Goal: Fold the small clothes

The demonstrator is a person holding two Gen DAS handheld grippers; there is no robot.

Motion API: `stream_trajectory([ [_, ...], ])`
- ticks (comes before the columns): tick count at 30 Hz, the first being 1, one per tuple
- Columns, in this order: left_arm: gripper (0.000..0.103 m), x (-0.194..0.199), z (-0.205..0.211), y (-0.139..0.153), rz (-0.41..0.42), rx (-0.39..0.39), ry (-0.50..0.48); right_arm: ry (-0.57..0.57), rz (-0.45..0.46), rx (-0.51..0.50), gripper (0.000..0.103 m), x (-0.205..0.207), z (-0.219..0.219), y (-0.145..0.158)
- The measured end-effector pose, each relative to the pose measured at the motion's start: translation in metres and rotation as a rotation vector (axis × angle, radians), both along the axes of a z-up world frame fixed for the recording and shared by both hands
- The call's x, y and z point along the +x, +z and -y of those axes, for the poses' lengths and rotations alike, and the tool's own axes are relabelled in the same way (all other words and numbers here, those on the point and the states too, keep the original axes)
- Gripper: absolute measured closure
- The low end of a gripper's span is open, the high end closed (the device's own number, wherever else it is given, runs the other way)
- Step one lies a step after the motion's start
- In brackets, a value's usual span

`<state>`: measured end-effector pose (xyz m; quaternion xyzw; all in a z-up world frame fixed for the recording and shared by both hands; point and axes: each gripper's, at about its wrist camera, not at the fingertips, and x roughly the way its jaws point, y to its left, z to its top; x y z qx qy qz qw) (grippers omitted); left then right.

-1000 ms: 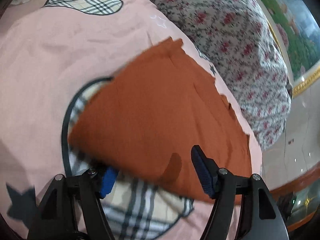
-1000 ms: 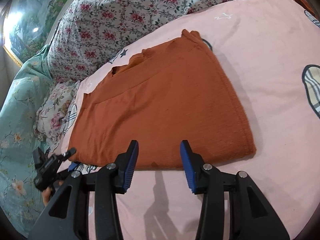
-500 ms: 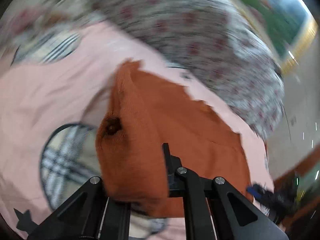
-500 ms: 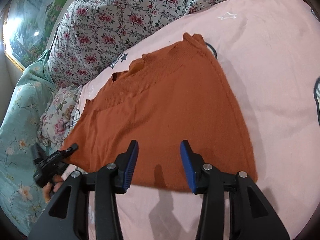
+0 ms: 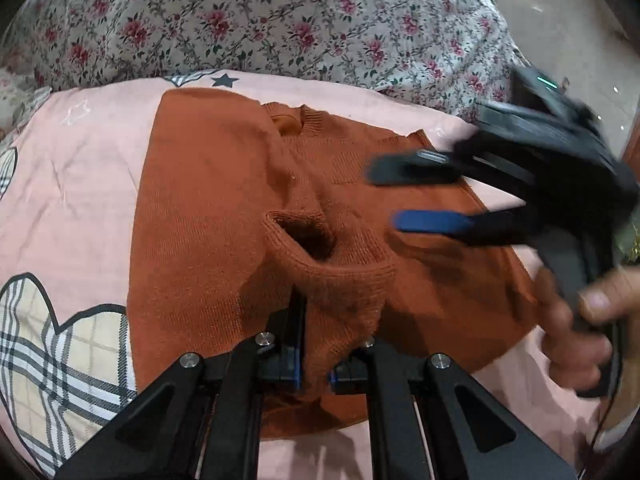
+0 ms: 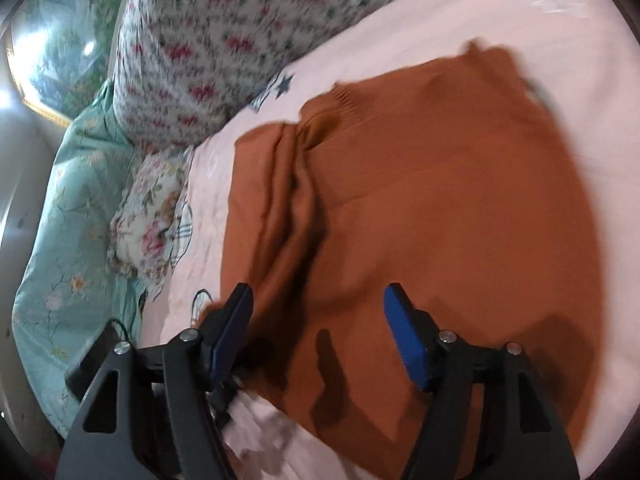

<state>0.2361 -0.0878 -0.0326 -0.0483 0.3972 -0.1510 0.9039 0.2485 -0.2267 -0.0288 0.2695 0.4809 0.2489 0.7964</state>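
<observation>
A sleeve cuff point(image 5: 332, 268) of the rust-orange sweater point(image 5: 208, 240) is clamped by the left gripper point(image 5: 316, 364); the right gripper point(image 6: 320, 336) is held agape above it

Sleeve point(image 5: 320, 248) now across sweater point(image 5: 200, 240)

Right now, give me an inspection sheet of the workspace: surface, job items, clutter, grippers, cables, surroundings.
Surface: pink bedsheet with plaid heart and star prints.
Job's things: orange sweater lies on the sheet, one sleeve lifted over its body.
Clutter: floral quilt bunched along the sheet's far edge; teal floral bedding beside it.
Grippers: left gripper shut on the sleeve cuff; right gripper open above the sweater.
Cables: thin dark cable near the left gripper.
Surroundings: gold-framed picture.
</observation>
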Motion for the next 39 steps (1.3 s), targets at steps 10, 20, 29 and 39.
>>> stream_trajectory([
  [10,0.096,-0.007,-0.002,0.008,0.015,-0.001,-0.03,0.126,0.007,-0.076,0.081,0.075,-0.077,0.001],
  [20,0.095,-0.009,0.073,0.046,0.0,-0.202,-0.203,0.005,0.19,-0.085,0.088,0.021,0.031,0.069],
  [29,0.095,-0.003,0.133,0.01,-0.103,-0.192,-0.245,-0.09,0.083,-0.192,0.088,0.013,0.097,0.018],
  [39,0.085,0.004,0.144,-0.003,-0.15,-0.19,-0.261,-0.105,0.085,-0.265,0.088,0.013,0.099,0.008],
])
